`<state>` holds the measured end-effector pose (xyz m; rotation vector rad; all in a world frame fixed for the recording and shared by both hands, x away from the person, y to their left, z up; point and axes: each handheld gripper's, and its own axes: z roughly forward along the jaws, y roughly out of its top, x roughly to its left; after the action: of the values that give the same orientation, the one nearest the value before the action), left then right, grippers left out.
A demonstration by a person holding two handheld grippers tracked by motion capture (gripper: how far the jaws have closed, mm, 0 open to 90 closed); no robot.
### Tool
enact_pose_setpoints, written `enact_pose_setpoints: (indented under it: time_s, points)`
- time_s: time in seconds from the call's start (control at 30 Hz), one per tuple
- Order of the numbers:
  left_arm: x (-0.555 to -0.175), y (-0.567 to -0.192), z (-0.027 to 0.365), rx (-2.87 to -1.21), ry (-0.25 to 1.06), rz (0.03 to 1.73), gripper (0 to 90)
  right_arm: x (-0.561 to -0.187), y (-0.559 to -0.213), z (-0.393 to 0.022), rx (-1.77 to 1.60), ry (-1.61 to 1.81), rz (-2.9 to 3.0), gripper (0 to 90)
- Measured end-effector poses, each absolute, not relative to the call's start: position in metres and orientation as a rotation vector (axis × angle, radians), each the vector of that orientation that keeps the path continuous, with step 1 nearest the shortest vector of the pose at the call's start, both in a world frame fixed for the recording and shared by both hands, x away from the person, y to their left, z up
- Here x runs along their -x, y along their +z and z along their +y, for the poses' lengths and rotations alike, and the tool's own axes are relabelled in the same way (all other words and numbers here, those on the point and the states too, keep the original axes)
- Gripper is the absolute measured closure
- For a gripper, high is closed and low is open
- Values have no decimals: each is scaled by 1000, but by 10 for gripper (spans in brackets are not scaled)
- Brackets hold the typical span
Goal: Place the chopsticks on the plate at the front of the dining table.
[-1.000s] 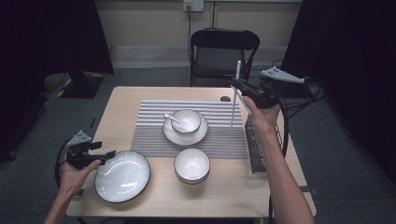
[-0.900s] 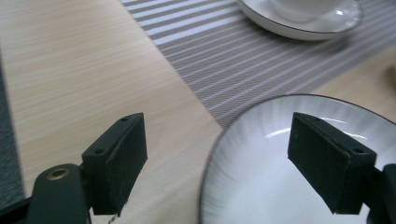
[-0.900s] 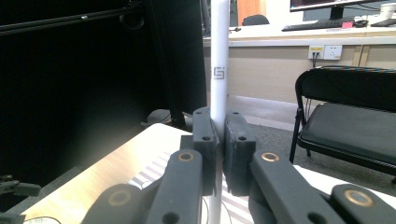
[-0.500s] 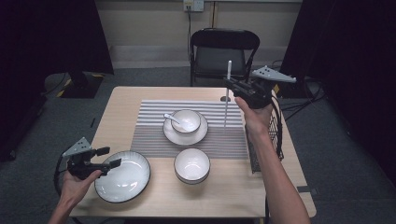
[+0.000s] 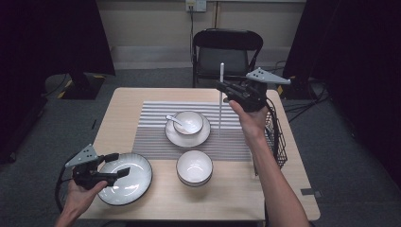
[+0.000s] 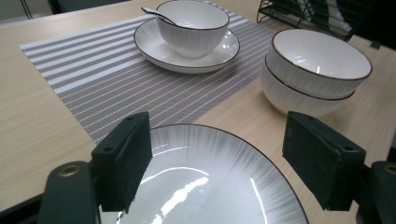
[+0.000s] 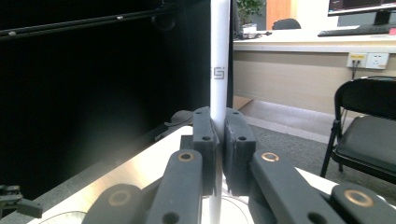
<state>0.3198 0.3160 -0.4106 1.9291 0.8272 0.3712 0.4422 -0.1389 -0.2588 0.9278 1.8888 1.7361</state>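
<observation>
My right gripper [image 5: 222, 88] is shut on a long white chopstick [image 5: 220, 113], held upright above the right part of the striped placemat [image 5: 151, 137]. In the right gripper view the pads [image 7: 205, 140] clamp the chopstick [image 7: 219, 56] near its middle. My left gripper [image 5: 118, 164] stands open at the near left. Its jaws reach over the left rim of a large grey-white plate [image 5: 135, 182]. The left gripper view has the plate [image 6: 196, 182] under the open left gripper [image 6: 219, 154], with nothing between the pads.
A white bowl with a spoon [image 5: 172, 119] sits on a saucer [image 5: 187, 137] on the placemat. Two stacked white bowls [image 5: 194, 166] stand near the front. A black wire rack [image 5: 276, 137] lines the table's right edge. A folding chair [image 5: 227, 52] stands behind the table.
My right gripper has carried the chopstick leftward, from beside the rack to over the placemat. My left gripper has drifted toward the near edge, staying open at the plate.
</observation>
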Motion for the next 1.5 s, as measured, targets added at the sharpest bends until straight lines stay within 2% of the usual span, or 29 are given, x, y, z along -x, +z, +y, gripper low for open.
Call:
enact_pose_setpoints:
  time_s: [0.07,0.77,1.3,1.5]
  points:
    - [-319,-408,310,-1911,340,809,238,-440,-258,-135,-915,1749,1897,851]
    - [-345,-400,257,-1920,337,712,205,-432,-259,-101,-820,1841,1968,851]
    - [-356,-378,214,-1848,336,592,243,-425,-265,-76,-786,1914,2000,852]
    - [-360,-378,204,-1828,344,558,315,-421,-267,-67,-776,1927,2022,851]
